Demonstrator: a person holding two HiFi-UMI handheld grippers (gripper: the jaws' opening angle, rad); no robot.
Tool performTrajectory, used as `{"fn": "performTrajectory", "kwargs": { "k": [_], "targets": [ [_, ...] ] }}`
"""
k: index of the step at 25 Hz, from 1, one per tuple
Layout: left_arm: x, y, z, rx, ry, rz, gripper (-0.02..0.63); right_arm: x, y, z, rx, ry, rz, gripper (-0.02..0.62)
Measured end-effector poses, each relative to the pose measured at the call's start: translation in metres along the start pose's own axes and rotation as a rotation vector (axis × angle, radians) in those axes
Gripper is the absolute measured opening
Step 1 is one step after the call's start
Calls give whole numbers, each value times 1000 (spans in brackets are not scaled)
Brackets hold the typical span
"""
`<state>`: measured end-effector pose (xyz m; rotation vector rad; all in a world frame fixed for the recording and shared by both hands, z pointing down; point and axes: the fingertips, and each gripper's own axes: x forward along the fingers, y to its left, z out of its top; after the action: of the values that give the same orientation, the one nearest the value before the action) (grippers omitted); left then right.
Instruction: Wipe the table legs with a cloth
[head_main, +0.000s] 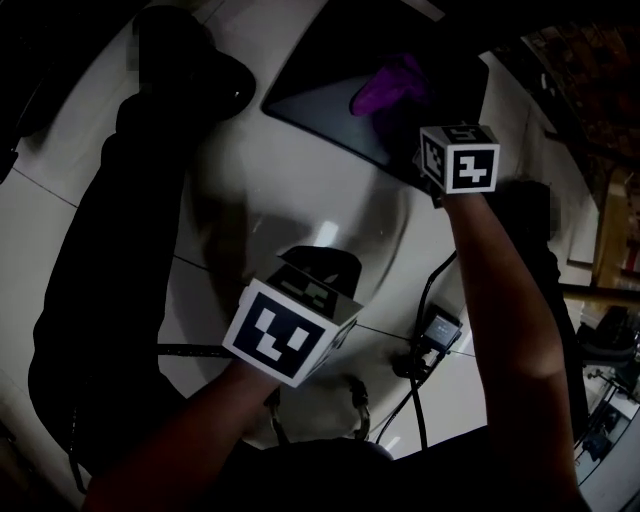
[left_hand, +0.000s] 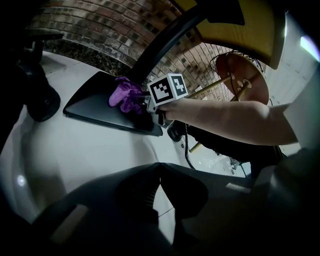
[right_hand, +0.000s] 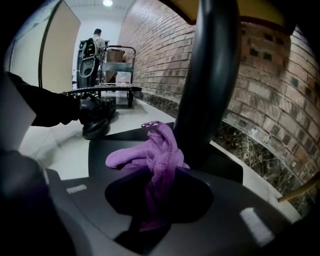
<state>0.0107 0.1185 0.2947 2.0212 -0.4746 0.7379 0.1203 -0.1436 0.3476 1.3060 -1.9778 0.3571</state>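
A purple cloth (right_hand: 150, 152) hangs bunched between the jaws of my right gripper (right_hand: 155, 172), which is shut on it. The cloth rests against the foot of the black table leg (right_hand: 210, 75), where the leg rises from its flat black base plate (right_hand: 110, 150). In the head view the cloth (head_main: 390, 88) lies on the base plate (head_main: 320, 95), just beyond the right gripper's marker cube (head_main: 460, 158). My left gripper (left_hand: 159, 165) hovers over the pale floor nearer to me, shut with nothing in it, and the head view shows this left gripper (head_main: 320, 265) apart from the plate.
A person's dark trouser leg and shoe (head_main: 190, 75) stand left of the base plate. Cables and a small box (head_main: 430, 335) lie on the floor near my right arm. A brick wall (right_hand: 270, 90) runs behind the leg. Far off stands a loaded cart (right_hand: 107, 55).
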Motion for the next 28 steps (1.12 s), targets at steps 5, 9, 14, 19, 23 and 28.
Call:
{"fn": "performTrajectory", "kwargs": {
  "k": [5, 9, 14, 19, 23, 28],
  "targets": [
    [12, -5, -1, -13, 6, -11, 17, -2, -2, -8, -4, -8, 57, 107],
    [19, -7, -8, -1, 37, 3, 17, -11, -4, -17, 20, -33, 91, 106],
    [30, -14, -20, 16, 80, 11, 17, -32, -17, -48, 181, -52, 80, 104],
    [32, -17, -16, 28, 80, 22, 17, -62, -28, -94, 384, -80, -20, 103],
    [35, -24, -19, 33, 97, 9, 17, -90, -44, -137, 559, -79, -128, 104],
    [31, -24, -16, 68, 104, 14, 17, -101, -50, -164, 768, -95, -187, 106]
  ]
}}
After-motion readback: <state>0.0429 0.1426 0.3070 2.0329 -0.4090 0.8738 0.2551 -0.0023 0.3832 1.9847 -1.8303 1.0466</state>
